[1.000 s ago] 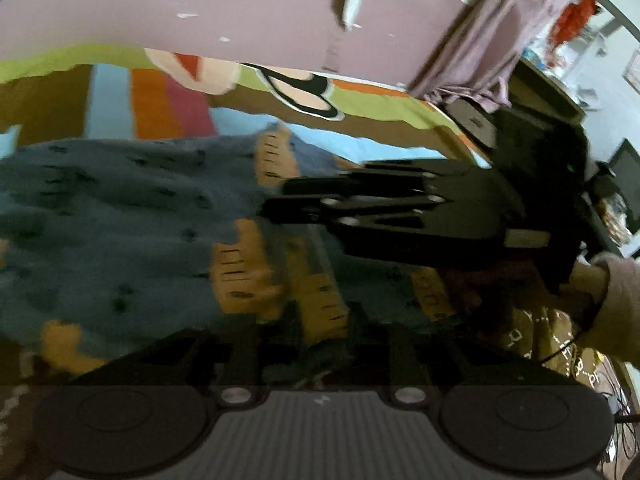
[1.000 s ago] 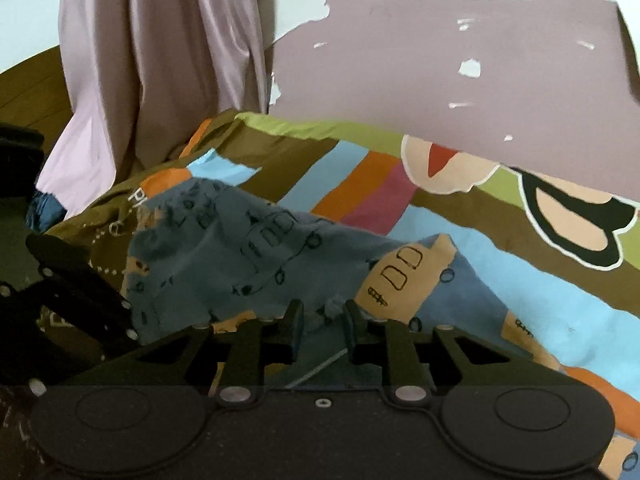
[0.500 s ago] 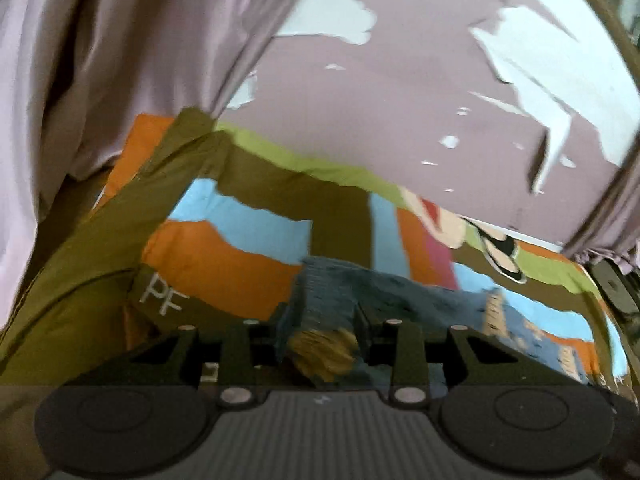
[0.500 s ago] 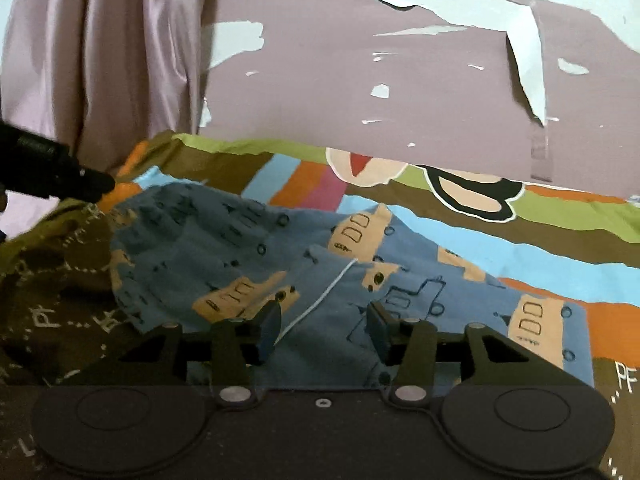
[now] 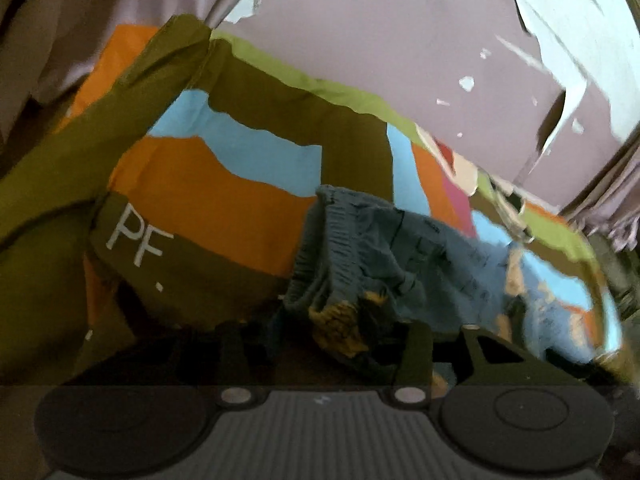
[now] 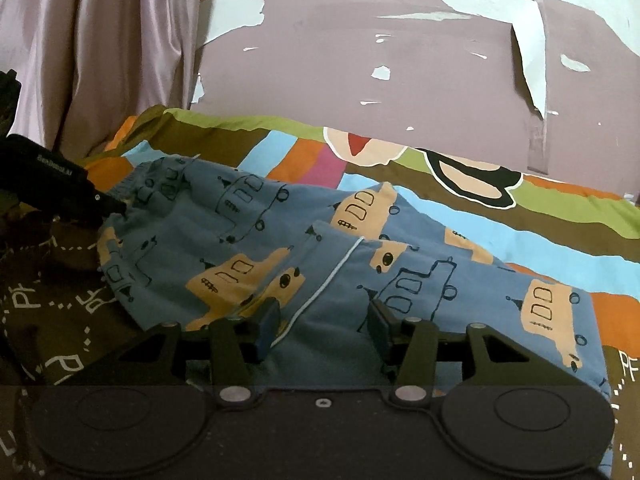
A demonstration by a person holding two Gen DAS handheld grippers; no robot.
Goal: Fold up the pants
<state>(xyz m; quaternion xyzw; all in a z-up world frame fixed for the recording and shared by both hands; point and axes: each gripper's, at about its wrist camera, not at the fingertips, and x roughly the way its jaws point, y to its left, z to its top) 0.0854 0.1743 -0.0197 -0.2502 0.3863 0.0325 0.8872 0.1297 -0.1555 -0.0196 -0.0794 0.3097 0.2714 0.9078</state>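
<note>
Left wrist view: the left tool (image 5: pixel 340 344) has its jaws apart, having just been opening; the bunched, ribbed waistband of the pants (image 5: pixel 360 248) lies between them, but dark shadow and blur hide whether either finger (image 5: pixel 416 354) presses on the cloth. The bedcover (image 5: pixel 208 184) beneath is soft and creased, in orange, blue and olive patches with white lettering.

Right wrist view: the pants (image 6: pixel 248 232), blue knit printed with tan vehicles, lie folded on the bed, one layer turned over along a pale seam. The right tool (image 6: pixel 322 322) stands with jaws parted, just widened, cloth between them, pads clear. At far left, the left tool (image 6: pixel 60 184) meets the waistband. Behind: a draped mauve curtain (image 6: pixel 100 40) and a peeling wall (image 6: pixel 400 40).
</note>
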